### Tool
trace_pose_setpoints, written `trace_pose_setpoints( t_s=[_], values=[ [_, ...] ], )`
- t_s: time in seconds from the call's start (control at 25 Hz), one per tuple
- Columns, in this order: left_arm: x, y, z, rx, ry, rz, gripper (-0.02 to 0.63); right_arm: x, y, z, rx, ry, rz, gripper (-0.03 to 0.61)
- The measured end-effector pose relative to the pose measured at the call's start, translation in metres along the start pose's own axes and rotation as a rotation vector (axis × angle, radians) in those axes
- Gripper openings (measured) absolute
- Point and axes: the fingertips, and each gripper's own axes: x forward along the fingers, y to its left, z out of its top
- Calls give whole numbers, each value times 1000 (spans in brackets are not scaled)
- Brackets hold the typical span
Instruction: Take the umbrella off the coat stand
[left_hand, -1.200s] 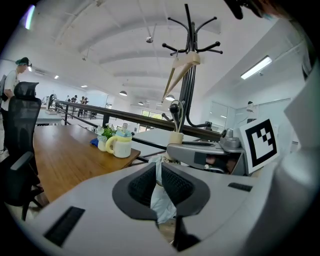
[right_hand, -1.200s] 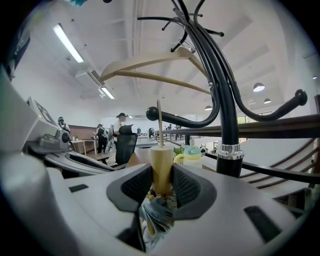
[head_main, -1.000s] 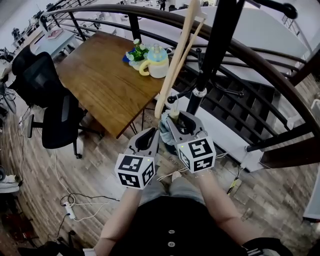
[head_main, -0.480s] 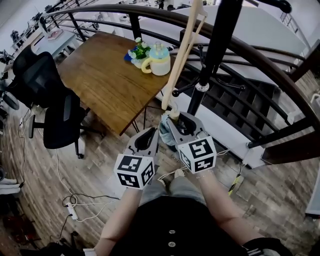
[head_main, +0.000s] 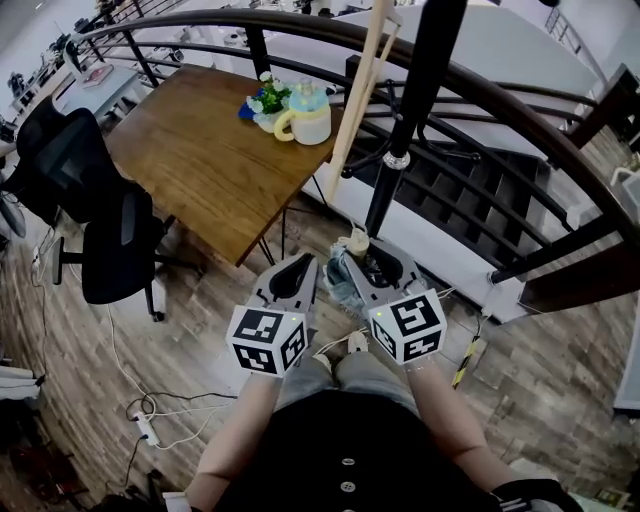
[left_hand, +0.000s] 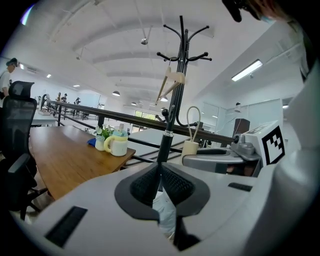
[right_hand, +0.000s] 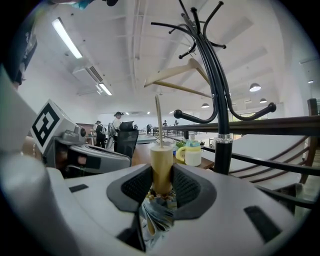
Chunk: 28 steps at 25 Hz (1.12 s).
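The black coat stand (head_main: 400, 150) rises just ahead of me, with a wooden hanger (head_main: 360, 90) on an upper hook. My right gripper (head_main: 362, 258) is shut on the umbrella's beige wooden handle (right_hand: 161, 170), a thin cord loop standing up from it. The umbrella's folded pale patterned fabric (head_main: 338, 270) hangs below the jaws, apart from the stand's pole (right_hand: 220, 115). My left gripper (head_main: 297, 268) sits beside it on the left, its pads (left_hand: 150, 182) meeting with nothing between them. In the left gripper view the handle (left_hand: 190, 147) shows to the right.
A wooden table (head_main: 190, 160) at the left carries a pastel mug (head_main: 308, 112) and a small flower pot (head_main: 268, 100). A black office chair (head_main: 100, 220) stands beside it. A curved dark railing (head_main: 520, 110) and stairs lie behind the stand. Cables (head_main: 140, 410) trail on the plank floor.
My right gripper has drawn back from the stand's pole with the umbrella handle in it. The left gripper has come back alongside it.
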Motion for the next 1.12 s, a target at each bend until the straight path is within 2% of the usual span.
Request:
trace_pose_setpoints(
  t_s=[0.16, 0.36, 0.56, 0.8, 1.12],
  values=[
    [-4, -7, 1, 14, 1, -35, 28, -22, 0, -1, 17, 15, -33, 130],
    [-9, -15, 7, 33, 4, -76, 27, -48, -2, 17, 26, -2, -69, 130],
    [-13, -19, 25, 50, -42, -91, 26, -62, -3, 42, 26, -43, -94, 129],
    [-9, -29, 46, 67, -78, -135, 26, -66, -5, 72, 0, -84, -70, 129],
    [-10, -34, 71, 107, -133, -137, 26, -63, -11, 88, -24, -116, -64, 129]
  ],
)
